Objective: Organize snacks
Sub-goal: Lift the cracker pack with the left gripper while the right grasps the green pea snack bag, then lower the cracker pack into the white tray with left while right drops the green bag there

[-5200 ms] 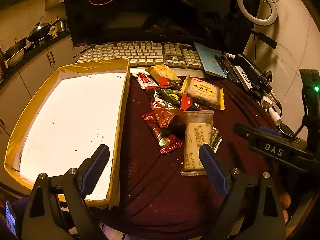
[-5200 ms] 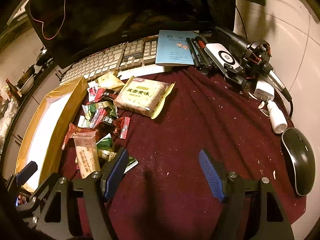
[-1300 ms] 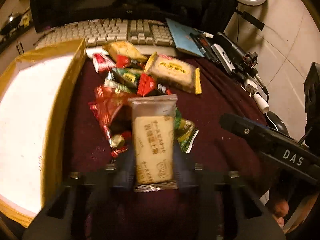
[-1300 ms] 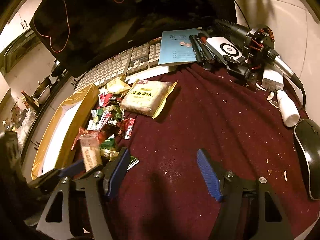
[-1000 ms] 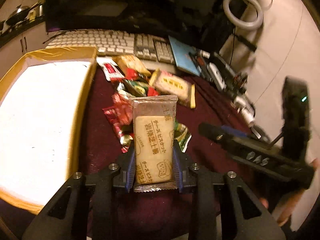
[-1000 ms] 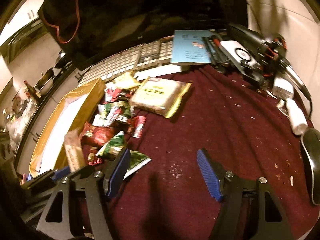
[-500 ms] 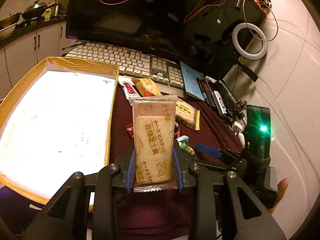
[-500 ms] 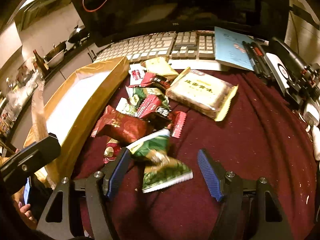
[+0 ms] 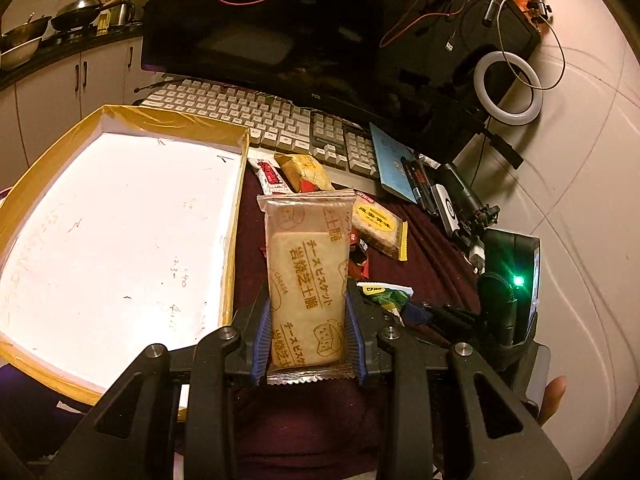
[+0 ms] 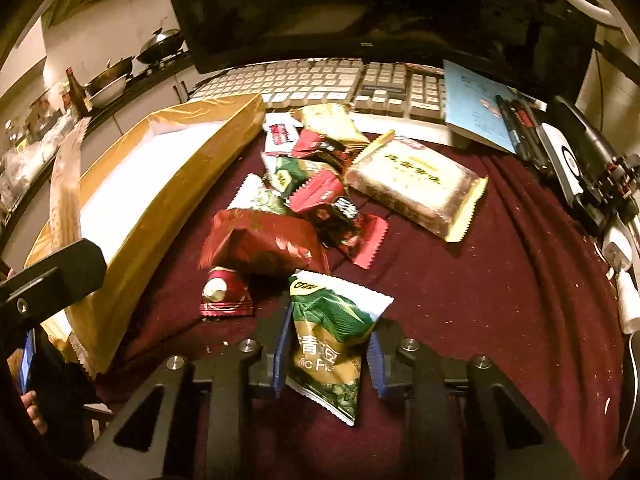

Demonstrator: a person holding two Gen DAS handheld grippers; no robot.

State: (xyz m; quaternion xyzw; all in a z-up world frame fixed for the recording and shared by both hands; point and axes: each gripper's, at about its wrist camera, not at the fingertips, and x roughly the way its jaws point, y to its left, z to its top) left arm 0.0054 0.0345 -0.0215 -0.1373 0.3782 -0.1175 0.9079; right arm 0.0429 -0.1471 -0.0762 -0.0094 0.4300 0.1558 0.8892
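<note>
1. On the desk's left side, a shallow tray (image 9: 120, 240) with gold-taped rim and bare white floor, nothing yet laid inside; keyboard (image 9: 256, 116) and dark monitor (image 9: 304, 28) along the far edge
2. Maroon cloth (image 10: 460, 304) over the rest of the desk, loose snack pile (image 10: 312, 200) heaped just right of the tray's right wall
3. Largest loose pack: yellow-edged cracker pack (image 10: 416, 188) lying flat at the pile's right, toward the desk's far edge; dark red bag (image 10: 260, 244) at the pile's near side
4. Left gripper (image 9: 308, 332) clenched on the cheese biscuit pack (image 9: 306, 276), pads pressing both long edges, pack upright and lifted clear of the cloth, just right of the tray's right wall
5. Right gripper (image 10: 330, 354) with jaws just closing around the green pea packet (image 10: 332, 332) at the pile's near edge; left pad against the packet, right pad close beside the bulging foil, firm contact there hard to confirm
6. Best handling, as a judgement: finish the squeeze on the green packet before lifting, since the puffy foil may slip or twist; lift straight up to avoid dragging the small red candy (image 10: 224, 292) just beside it
7. For the biscuit pack: carry over the gold rim with margin, lower flat into a tray corner, release only once resting, leaving floor space for later packs in neat rows
</note>
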